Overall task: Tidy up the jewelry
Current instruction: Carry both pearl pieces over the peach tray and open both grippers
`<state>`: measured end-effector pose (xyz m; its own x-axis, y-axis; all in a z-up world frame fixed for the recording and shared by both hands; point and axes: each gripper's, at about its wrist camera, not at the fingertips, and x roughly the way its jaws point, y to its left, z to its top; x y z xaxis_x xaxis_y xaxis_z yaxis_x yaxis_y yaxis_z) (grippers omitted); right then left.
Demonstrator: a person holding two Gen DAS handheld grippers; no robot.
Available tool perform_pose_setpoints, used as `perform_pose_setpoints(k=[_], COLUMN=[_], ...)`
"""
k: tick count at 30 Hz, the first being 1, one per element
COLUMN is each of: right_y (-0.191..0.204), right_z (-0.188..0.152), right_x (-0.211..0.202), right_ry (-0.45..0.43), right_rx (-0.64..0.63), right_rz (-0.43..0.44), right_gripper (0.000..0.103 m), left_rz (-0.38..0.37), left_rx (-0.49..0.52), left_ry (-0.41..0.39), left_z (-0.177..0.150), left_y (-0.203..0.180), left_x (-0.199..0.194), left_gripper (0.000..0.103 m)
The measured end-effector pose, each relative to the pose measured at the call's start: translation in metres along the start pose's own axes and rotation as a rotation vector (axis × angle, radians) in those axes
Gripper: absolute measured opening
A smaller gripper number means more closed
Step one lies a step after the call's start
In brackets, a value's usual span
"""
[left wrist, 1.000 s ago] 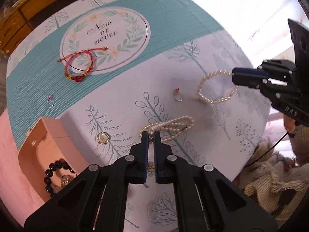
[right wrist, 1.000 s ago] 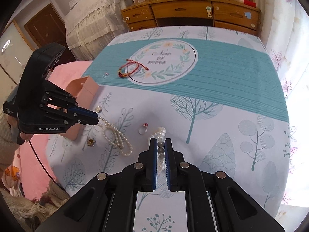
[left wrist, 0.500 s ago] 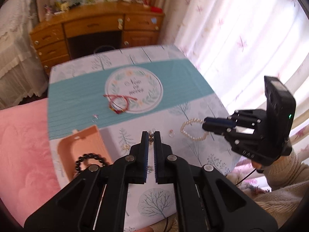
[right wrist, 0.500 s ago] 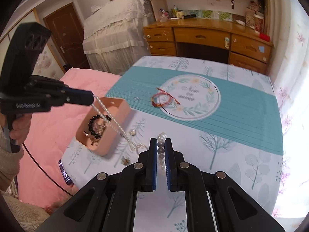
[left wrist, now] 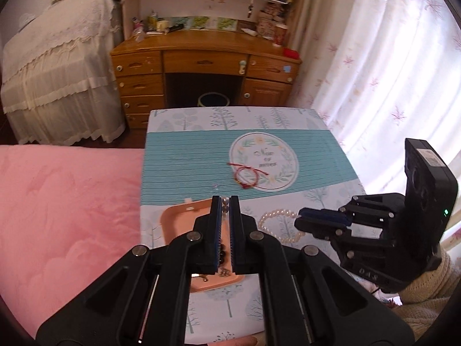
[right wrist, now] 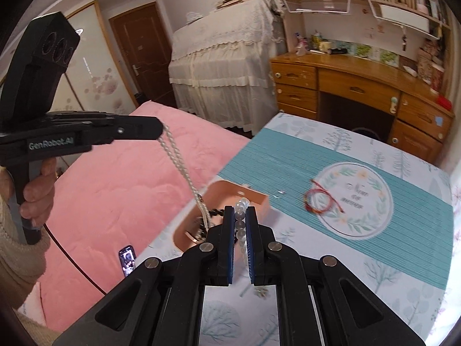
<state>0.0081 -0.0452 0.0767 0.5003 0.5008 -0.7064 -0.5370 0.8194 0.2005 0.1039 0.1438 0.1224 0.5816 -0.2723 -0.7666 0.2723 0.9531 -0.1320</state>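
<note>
My left gripper (left wrist: 226, 201) is shut on a long pearl necklace (right wrist: 180, 163) and holds it high, so it hangs down into the pink jewelry box (right wrist: 227, 191); the box also shows in the left wrist view (left wrist: 175, 225). My right gripper (right wrist: 239, 216) is shut on a pearl bracelet (right wrist: 241, 225), which also shows in the left wrist view (left wrist: 276, 227), held above the table to the right of the box. A red string bracelet (right wrist: 317, 201) lies on the round print of the tablecloth (right wrist: 374, 242).
A pink bed (right wrist: 115, 201) borders the table's left side, with a phone (right wrist: 126, 259) on it. A small ring (right wrist: 281, 192) lies near the box. A small trinket (right wrist: 262, 292) lies under my right gripper. A wooden desk (left wrist: 207, 66) stands behind the table.
Both grippers have risen well above the table with their pearls. My left gripper has carried the necklace leftward over the pink box, its lower end now hanging into it.
</note>
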Motion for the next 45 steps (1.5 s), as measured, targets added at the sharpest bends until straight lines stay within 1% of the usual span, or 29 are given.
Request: perform_pose_setpoints(k=[3,8,14,17,20,22,23,25,27,29,31,39,43,44,45], right_y=[0.021,0.041,0.042,0.037,0.034,0.031,0.031,0.03,0.026,0.021,0.014,-0.012,-0.02,-0.019,-0.023], right_z=[0.01,0.017,0.022,0.022,0.021,0.017,0.015,0.01,0.004,-0.003,-0.009,-0.037,-0.048,-0.049,-0.054], right_x=[0.019,0.063,0.116,0.143,0.167,0.177,0.181,0.187,0.19,0.192,0.191,0.164,0.147,0.143,0.137], right_ry=[0.017,0.063,0.098,0.125,0.166,0.185,0.196,0.21,0.222,0.229,0.232,0.234,0.234,0.232,0.223], right_rx=[-0.025,-0.04,-0.011,-0.012,-0.018,-0.024,-0.029,-0.033,-0.033,-0.028,-0.026,0.009,0.028,0.032,0.039], right_rz=[0.017,-0.006,-0.038,-0.038,-0.021,-0.018,-0.017,-0.019,-0.016,-0.017,-0.024,-0.031,-0.039,-0.041,-0.042], right_gripper=[0.007,0.007,0.007,0.007,0.007,0.007,0.007,0.009,0.009,0.009,0.009,0.01,0.011,0.015,0.02], left_rz=[0.044,0.095,0.079,0.075,0.075,0.087,0.081,0.07,0.081,0.091,0.094,0.079,0.074,0.068,0.061], left_rx=[-0.026,-0.042,-0.055,-0.041,-0.011,0.008,0.013,0.01,0.016,0.027,0.032,0.044,0.039,0.035,0.026], left_ry=[-0.003,0.003,0.098,0.138,0.19,0.215,0.231,0.262,0.292,0.312,0.324,0.312,0.322,0.324,0.323], left_z=[-0.001,-0.002,-0.009,-0.014,-0.022,-0.028,-0.031,-0.036,-0.041,-0.047,-0.053,-0.068,-0.075,-0.077,-0.079], left_y=[0.02,0.042,0.059,0.059,0.058,0.057,0.056,0.057,0.056,0.054,0.052,0.039,0.036,0.036,0.036], left_x=[0.006,0.034,0.094,0.118,0.14,0.15,0.155,0.162,0.168,0.171,0.172,0.161,0.156,0.154,0.152], left_gripper=[0.002,0.003,0.003,0.003,0.003,0.003,0.003,0.004,0.005,0.013,0.017,0.017,0.017,0.017,0.017])
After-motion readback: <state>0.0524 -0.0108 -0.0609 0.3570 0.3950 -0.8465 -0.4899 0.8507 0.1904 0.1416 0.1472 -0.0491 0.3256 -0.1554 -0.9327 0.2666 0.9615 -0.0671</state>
